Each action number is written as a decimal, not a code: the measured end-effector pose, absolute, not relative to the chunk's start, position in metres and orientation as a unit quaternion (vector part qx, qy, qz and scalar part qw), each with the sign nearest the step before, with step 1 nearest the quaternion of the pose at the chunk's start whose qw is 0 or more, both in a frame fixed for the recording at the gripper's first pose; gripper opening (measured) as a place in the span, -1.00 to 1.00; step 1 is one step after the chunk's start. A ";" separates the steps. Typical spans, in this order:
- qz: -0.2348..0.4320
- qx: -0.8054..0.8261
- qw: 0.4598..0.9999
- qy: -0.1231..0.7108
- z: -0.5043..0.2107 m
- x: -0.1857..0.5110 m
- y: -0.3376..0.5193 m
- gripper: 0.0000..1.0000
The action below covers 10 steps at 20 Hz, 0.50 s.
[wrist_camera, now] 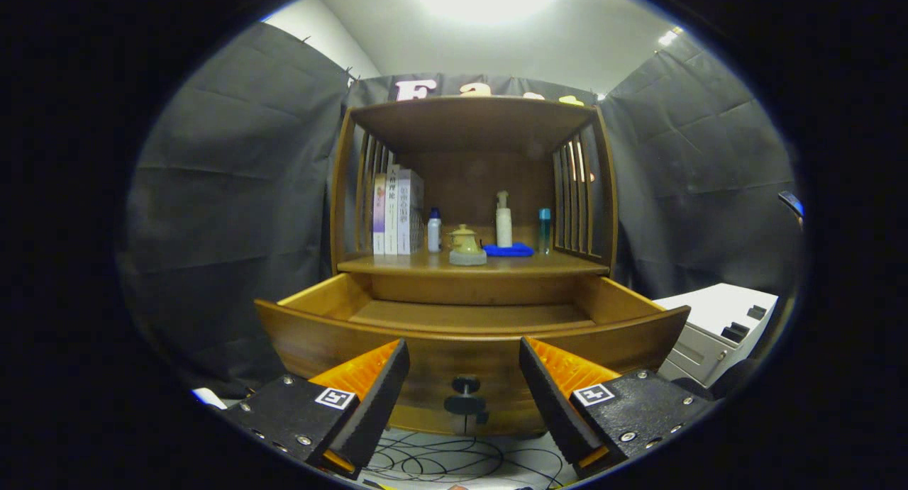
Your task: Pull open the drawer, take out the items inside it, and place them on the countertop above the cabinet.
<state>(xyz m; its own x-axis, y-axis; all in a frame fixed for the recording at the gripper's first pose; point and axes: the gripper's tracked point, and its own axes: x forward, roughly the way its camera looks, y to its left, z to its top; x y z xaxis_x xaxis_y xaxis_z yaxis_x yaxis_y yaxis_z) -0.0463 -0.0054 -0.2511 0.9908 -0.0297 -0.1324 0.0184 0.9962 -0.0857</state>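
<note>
**A:** What is in front of you right now?

**B:** Your gripper point(464, 376) faces a wooden cabinet point(474, 192). Its fingers stand wide apart and hold nothing. Between them, just ahead, is the round knob point(465, 385) on the front of the drawer point(468, 334).

**A:** Is the drawer open?

**B:** Yes, it is pulled out toward you. Its long axis runs side to side, and its front panel faces you squarely. The part of the floor visible inside looks bare; anything lying close behind the front panel would be hidden.

**A:** And the countertop?

**B:** The countertop point(397, 265) sits just above and behind the drawer. It already carries books point(397, 213), a white bottle point(434, 231), a small teapot point(466, 245), a pump bottle point(504, 220), a blue cloth point(509, 249) and a slim blue-green bottle point(544, 230).

**A:** How should you go on?

**B:** I judge you should lift the gripper above the front panel and tilt it down to check the drawer's near corners. Keep the fingers spread and clear of the rim.
</note>
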 end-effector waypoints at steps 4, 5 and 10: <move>-0.007 -0.051 0.995 0.083 -0.275 -0.028 0.000 0.92; -0.009 -0.058 0.995 0.082 -0.277 -0.025 0.000 0.92; -0.015 -0.082 0.994 0.076 -0.285 -0.017 0.000 0.92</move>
<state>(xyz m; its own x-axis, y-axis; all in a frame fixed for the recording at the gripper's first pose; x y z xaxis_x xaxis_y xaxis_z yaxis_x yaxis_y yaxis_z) -0.0166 -0.0004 -0.2851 0.9881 -0.0414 -0.1480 0.0165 0.9860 -0.1661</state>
